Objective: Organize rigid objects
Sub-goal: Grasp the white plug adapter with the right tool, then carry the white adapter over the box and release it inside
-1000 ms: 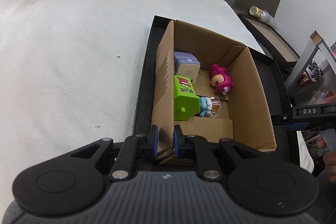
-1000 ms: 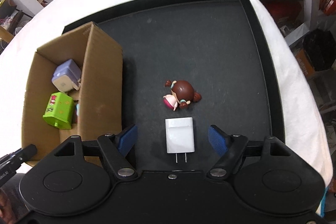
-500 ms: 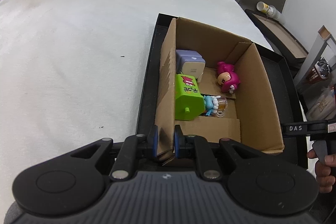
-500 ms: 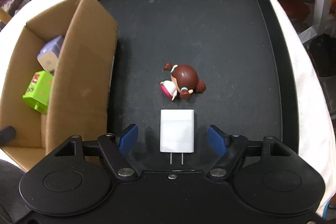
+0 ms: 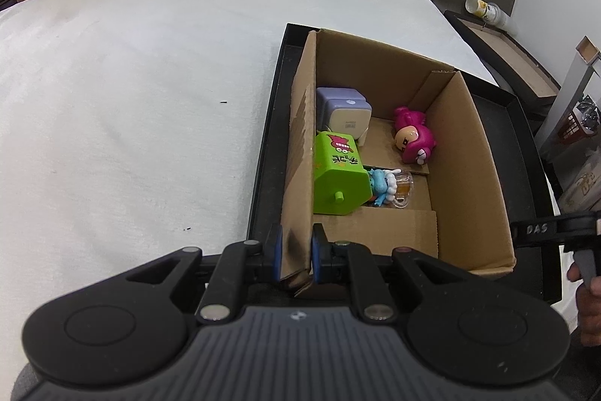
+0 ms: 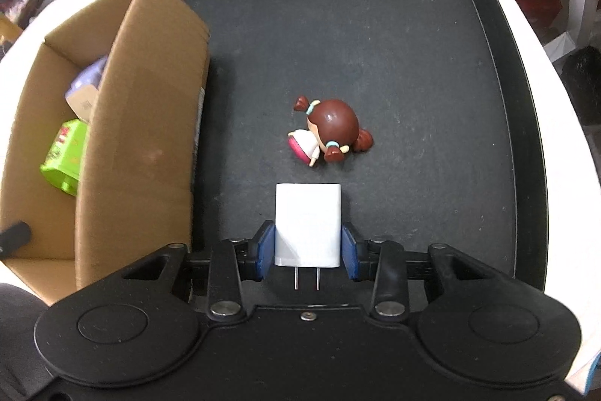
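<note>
My right gripper [image 6: 308, 250] is shut on a white plug adapter [image 6: 308, 222] that lies on the black tray [image 6: 375, 25], its blue pads against both sides and the prongs pointing back at me. A brown-haired doll figure [image 6: 328, 132] lies just beyond it. My left gripper [image 5: 293, 252] is shut on the near left wall of the cardboard box [image 5: 465, 153]. Inside the box are a lilac charger [image 5: 343, 115], a green toy carton [image 5: 336, 171], a pink figure [image 5: 413, 138] and a small blue figure [image 5: 387, 185].
The box [image 6: 142, 123] fills the tray's left part; the tray's black rim [image 5: 268, 138] borders a white cloth-covered table [image 5: 131, 100]. A person's hand on the right gripper's handle [image 5: 586, 288] shows at the right edge. Shelving and boxes stand beyond the table's right side.
The right gripper's jaws closed from wide open onto the white adapter after sinking toward it. The left gripper kept its hold on the box wall.
</note>
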The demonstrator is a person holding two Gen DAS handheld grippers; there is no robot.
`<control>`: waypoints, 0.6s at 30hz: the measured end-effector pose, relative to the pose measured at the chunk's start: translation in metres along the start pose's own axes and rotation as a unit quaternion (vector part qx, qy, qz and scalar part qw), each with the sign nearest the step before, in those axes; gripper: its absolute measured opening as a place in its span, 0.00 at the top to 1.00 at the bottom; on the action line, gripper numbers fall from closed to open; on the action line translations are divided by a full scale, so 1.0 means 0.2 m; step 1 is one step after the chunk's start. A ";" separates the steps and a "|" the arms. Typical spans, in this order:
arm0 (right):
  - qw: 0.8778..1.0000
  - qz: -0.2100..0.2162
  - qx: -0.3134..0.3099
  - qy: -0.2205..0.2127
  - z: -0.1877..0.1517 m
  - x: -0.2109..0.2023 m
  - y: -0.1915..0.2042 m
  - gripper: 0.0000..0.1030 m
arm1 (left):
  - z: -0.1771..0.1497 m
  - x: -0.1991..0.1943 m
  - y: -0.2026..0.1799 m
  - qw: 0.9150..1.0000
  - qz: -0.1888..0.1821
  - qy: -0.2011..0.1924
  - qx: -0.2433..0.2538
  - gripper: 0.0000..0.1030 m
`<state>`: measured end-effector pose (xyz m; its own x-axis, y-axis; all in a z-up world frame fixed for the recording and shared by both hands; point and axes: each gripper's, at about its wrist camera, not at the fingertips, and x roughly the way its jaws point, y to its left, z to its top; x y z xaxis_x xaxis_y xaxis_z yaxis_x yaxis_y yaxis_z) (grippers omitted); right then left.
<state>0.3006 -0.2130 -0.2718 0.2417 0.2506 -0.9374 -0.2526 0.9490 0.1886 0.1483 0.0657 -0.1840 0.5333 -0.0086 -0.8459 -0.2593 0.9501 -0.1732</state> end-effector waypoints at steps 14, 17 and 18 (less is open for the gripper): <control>0.999 0.009 -0.011 -0.039 0.02 -0.22 0.06 0.64 | 0.00 -0.01 0.02 1.000 -0.007 0.000 -0.002 0.86; 0.999 0.009 -0.014 -0.046 0.03 -0.27 0.07 0.64 | 0.00 -0.01 0.02 1.000 -0.009 0.000 -0.003 0.86; 0.999 0.008 -0.015 -0.048 0.04 -0.27 0.06 0.64 | 0.00 -0.01 0.02 1.000 -0.010 0.000 -0.003 0.86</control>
<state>0.2923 -0.2134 -0.2166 0.3262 0.2853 -0.9012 -0.2854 0.9386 0.1938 0.1466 0.0695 -0.1834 0.5380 -0.0273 -0.8425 -0.2534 0.9480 -0.1926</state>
